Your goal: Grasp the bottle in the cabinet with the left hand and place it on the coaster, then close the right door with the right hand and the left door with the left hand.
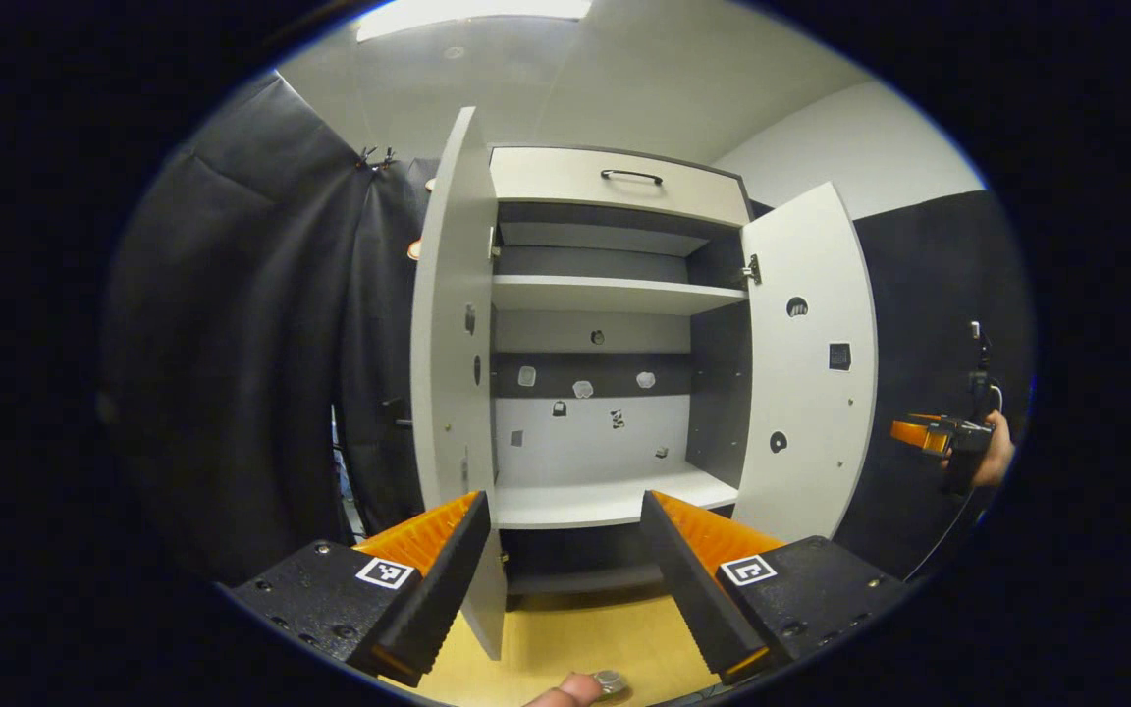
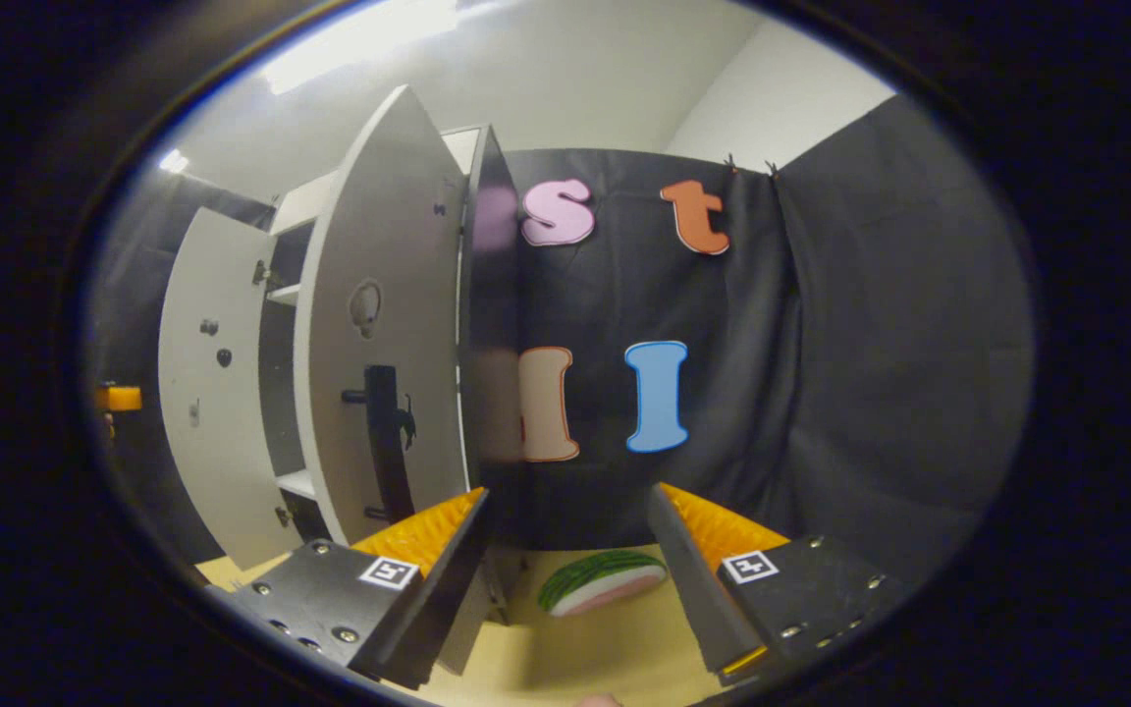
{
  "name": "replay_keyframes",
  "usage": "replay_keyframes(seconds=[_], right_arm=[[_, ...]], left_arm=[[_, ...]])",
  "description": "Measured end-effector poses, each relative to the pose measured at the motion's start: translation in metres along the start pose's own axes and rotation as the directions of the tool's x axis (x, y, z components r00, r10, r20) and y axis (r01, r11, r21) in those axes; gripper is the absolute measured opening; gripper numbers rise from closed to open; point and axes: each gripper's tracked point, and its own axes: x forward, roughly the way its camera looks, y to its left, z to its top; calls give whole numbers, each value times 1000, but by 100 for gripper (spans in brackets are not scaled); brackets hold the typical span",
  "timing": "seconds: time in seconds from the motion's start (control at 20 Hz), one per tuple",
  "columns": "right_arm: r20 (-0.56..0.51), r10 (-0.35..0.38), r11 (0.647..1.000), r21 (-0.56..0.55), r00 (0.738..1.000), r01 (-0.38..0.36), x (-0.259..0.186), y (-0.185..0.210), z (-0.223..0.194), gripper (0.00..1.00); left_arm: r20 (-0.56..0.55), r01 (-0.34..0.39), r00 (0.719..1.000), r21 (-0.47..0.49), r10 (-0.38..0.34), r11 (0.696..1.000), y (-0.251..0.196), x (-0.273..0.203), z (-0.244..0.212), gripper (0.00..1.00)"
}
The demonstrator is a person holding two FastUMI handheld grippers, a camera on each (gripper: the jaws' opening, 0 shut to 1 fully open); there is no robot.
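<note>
Cabinet (image 1: 615, 334) seen with both doors swung open; left door (image 1: 448, 324), right door (image 1: 806, 363). Coaster (image 2: 603, 581) seen on bench (image 2: 615, 648) between right gripper (image 2: 565, 550) fingers. Left gripper (image 1: 561, 550) held wide, nothing gripped, facing shelves. Right gripper wide, nothing gripped.

Black cloth walls (image 1: 261, 324), white ceiling (image 1: 644, 79) with light panel (image 1: 472, 14), wooden tabletop (image 1: 585, 643)
</note>
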Motion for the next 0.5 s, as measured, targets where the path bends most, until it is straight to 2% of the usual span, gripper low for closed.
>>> replay_keyframes(seconds=[0.2,0.25,0.35,0.4,0.45,0.5], right_arm=[[-29,-13,1000,-11,999,13,34,-6,12,93],[-44,3,1000,-8,999,-3,41,-1,14,96],[-53,35,999,-8,998,-36,52,9,17,93],[-62,59,998,0,996,-59,58,20,18,97],[-85,91,996,0,992,-92,61,33,14,94],[-117,136,990,-9,984,-138,63,48,8,96]], left_arm=[[11,-47,999,34,47,998,20,-12,-4,98],[1,-47,999,34,47,998,21,-14,-7,98],[-16,-54,998,31,54,998,27,-17,-13,98],[-27,-55,998,28,55,998,29,-19,-17,98],[-36,-55,998,17,56,998,32,-21,-20,98],[-40,-53,998,4,53,999,35,-22,-24,98]])
